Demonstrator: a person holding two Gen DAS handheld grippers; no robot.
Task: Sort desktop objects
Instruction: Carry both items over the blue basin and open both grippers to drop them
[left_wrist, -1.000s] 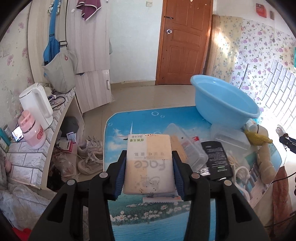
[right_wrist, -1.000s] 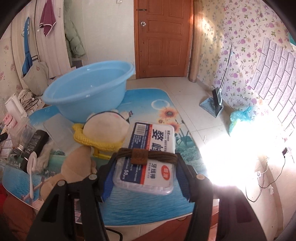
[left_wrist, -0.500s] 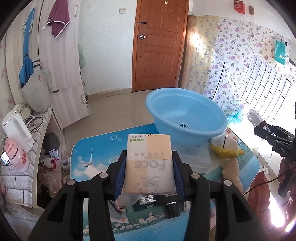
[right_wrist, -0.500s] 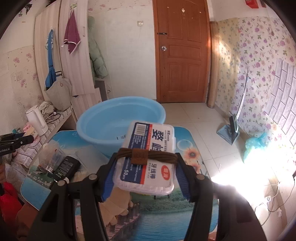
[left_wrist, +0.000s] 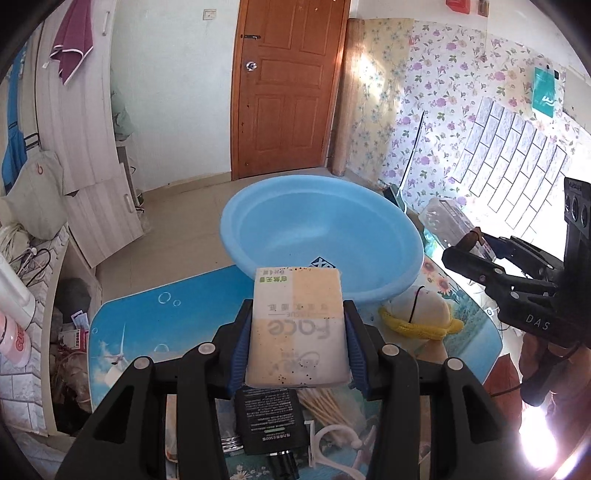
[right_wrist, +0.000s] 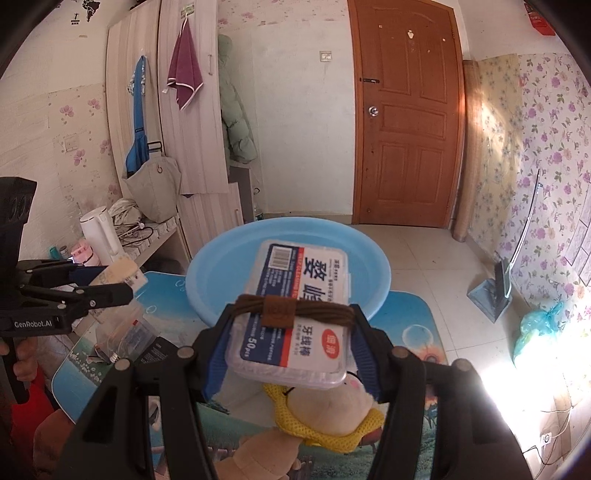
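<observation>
Two loads held: left gripper (left_wrist: 297, 345) clamps tissue pack (left_wrist: 297, 328), right gripper (right_wrist: 290, 343) clamps floss box (right_wrist: 295, 314); clear basin (left_wrist: 321, 236) rim at table's far edge, then release.

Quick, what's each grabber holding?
Left hand-held gripper: shut on tissue pack.
Right hand-held gripper: shut on floss box.

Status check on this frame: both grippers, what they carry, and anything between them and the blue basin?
Left gripper shut on tissue pack. Right gripper shut on floss-pick box. Blue basin ahead, empty. Nothing blocking; plush toy below.
</observation>
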